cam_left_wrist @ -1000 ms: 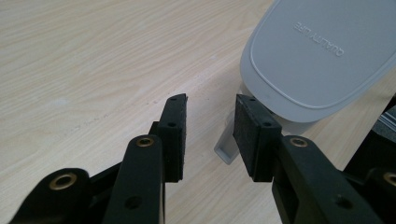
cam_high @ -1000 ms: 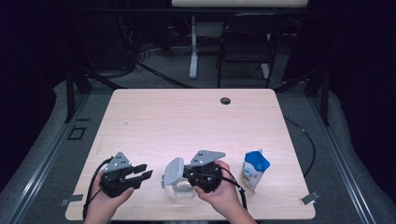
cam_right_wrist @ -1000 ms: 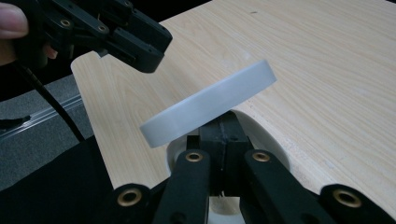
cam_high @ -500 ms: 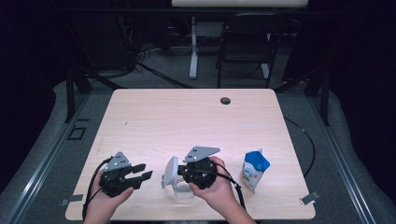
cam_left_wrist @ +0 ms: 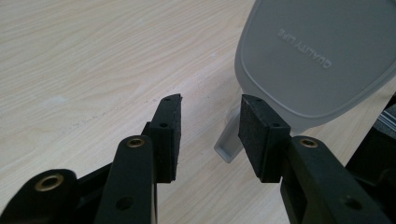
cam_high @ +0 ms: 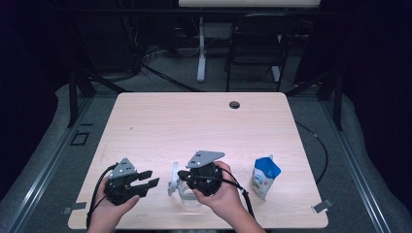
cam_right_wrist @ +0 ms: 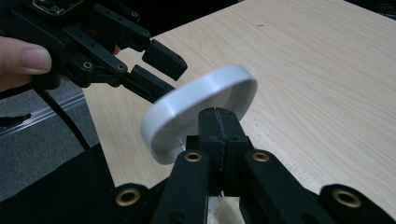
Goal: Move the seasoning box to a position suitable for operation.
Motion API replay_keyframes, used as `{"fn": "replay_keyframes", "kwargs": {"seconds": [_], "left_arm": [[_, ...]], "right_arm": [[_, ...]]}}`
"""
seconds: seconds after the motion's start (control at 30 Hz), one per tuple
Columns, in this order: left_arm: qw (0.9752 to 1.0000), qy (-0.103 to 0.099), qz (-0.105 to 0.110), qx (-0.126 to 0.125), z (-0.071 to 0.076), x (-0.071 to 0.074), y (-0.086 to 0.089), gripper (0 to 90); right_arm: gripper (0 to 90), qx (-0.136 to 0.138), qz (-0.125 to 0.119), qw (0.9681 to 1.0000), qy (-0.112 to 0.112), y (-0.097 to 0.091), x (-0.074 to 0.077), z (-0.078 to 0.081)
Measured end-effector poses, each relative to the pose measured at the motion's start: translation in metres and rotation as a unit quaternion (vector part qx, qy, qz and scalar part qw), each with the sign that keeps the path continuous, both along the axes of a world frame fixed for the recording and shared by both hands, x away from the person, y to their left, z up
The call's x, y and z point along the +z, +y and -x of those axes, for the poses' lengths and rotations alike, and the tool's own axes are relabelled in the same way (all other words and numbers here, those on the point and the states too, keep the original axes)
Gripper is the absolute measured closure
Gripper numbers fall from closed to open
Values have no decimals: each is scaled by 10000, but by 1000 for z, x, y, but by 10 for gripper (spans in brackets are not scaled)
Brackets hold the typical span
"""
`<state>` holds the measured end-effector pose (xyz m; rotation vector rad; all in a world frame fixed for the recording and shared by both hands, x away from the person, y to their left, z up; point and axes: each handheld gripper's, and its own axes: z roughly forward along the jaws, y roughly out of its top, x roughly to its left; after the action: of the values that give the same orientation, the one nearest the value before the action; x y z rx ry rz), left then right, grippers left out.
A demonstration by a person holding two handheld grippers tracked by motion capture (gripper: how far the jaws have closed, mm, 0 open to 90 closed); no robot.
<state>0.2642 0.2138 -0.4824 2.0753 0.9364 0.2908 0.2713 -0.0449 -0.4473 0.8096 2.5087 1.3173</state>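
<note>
A pale grey-white round lid [cam_high: 173, 177] stands tilted on edge near the table's front, over a clear container [cam_high: 187, 196]. My right gripper [cam_high: 180, 175] is shut on the lid's rim; in the right gripper view the jaws [cam_right_wrist: 217, 114] meet at the lower edge of the lid [cam_right_wrist: 196, 93]. My left gripper [cam_high: 151, 178] is to the left of the lid, open, pointing at it. Its jaws have just been opening, with nothing between them. In the left gripper view the gripper [cam_left_wrist: 210, 105] faces the lid's underside [cam_left_wrist: 317, 60] and a small tab [cam_left_wrist: 226, 144]. The left gripper [cam_right_wrist: 163, 74] stays just short of the rim.
A blue and white carton [cam_high: 265, 175] stands to the right of my right hand. The wooden table [cam_high: 194, 126] has a small dark cable hole [cam_high: 234, 104] at its far edge. A chair [cam_high: 255, 43] and desk legs stand beyond it.
The lid has tipped up more steeply, so it looks narrower from above. The left jaws have spread a little. Both hands stay about where they were.
</note>
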Motion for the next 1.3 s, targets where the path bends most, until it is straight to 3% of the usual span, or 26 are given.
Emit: {"fn": "replay_keyframes", "kwargs": {"seconds": [0.37,0.63,0.93,1.13,1.3], "left_arm": [[10000,3,28,2,0,0,1,599],[10000,-81,51,-16,0,0,0,600],[9999,-66,75,-26,-1,-1,2,597],[10000,-41,90,-17,-2,-2,3,594],[9999,-29,121,8,-4,-3,4,591]], "right_arm": [[899,28,36,10000,-52,4,4,0],[812,-98,69,9997,-210,0,5,1],[700,-323,-59,9990,-303,-18,5,8],[646,-414,-140,9988,-236,-35,0,15],[585,-623,-111,9973,-370,-46,-4,20]]}}
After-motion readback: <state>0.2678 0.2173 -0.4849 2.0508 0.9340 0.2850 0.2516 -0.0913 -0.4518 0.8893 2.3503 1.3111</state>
